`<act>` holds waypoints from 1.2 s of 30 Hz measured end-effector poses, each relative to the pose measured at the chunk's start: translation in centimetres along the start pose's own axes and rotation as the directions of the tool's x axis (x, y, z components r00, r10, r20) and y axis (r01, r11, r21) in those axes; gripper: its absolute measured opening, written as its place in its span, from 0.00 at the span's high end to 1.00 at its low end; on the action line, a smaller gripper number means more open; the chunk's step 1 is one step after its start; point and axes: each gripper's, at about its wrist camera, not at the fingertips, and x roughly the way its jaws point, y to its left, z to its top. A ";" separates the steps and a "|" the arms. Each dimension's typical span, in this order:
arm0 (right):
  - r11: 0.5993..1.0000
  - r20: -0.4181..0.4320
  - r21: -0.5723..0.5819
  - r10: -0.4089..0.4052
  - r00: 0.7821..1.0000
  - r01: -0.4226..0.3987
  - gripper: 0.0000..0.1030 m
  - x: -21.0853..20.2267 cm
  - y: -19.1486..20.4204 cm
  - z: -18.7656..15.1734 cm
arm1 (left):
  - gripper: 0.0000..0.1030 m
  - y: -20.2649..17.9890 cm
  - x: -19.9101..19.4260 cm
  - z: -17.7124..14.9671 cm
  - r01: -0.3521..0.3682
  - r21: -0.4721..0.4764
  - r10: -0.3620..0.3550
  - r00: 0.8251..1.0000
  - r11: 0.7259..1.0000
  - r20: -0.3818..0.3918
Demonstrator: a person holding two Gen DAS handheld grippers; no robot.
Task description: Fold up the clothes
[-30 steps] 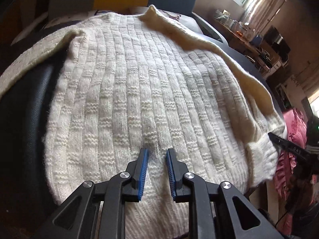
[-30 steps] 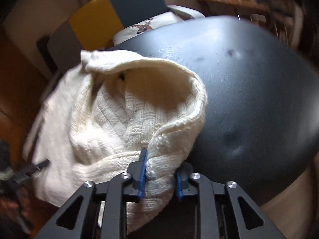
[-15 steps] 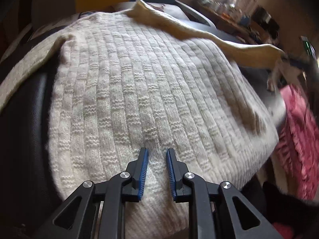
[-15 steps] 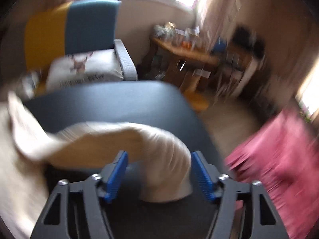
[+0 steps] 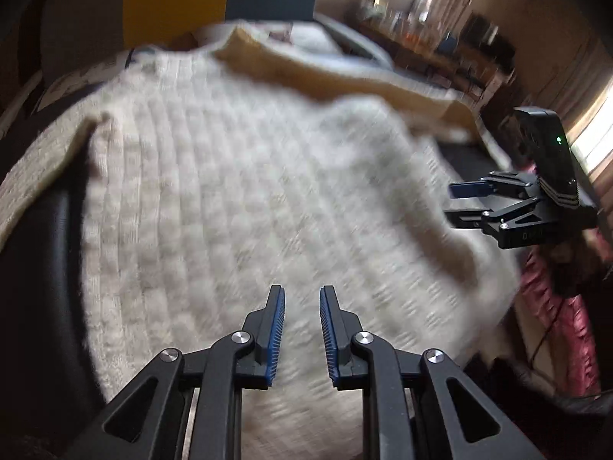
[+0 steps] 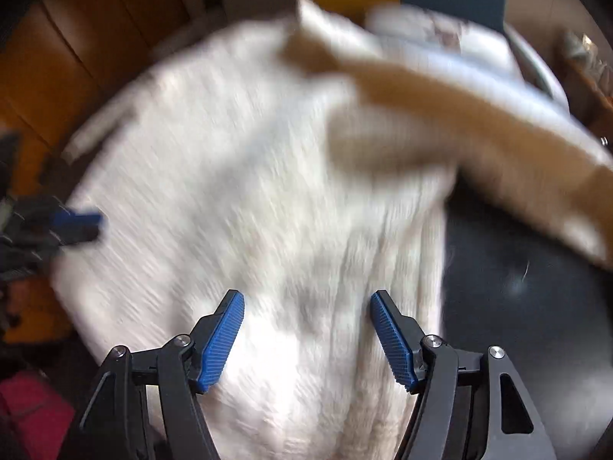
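Sweater (image 5: 245,191) flat, ribs apparently running away from left gripper (image 5: 301,329).

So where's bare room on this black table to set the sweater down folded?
Bare table shows right of the sweater, below its sleeve. A narrower strip lies along its left edge. Elsewhere the sweater covers it.

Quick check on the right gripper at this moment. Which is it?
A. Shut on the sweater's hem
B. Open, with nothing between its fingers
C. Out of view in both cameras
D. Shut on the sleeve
B: the right gripper has its blue pads spread wide above the cream sweater, pinching no fabric.
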 end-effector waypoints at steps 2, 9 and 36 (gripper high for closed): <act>1.000 -0.017 0.023 -0.001 1.000 0.001 0.17 -0.5 -0.1 -1.8 | 0.82 1.0 -0.2 -1.0 0.012 -0.019 -0.011 1.000 1.000 0.026; 1.000 -0.013 0.004 0.024 1.000 -0.024 0.08 -2.6 0.7 -4.1 | 0.82 1.2 -1.0 -0.7 0.069 -0.077 -0.070 0.997 0.995 -0.015; 0.821 0.021 0.471 -0.374 0.927 0.321 0.00 -0.7 -29.4 6.8 | 0.83 -2.7 12.5 33.9 0.187 -0.095 -0.171 0.973 0.978 0.155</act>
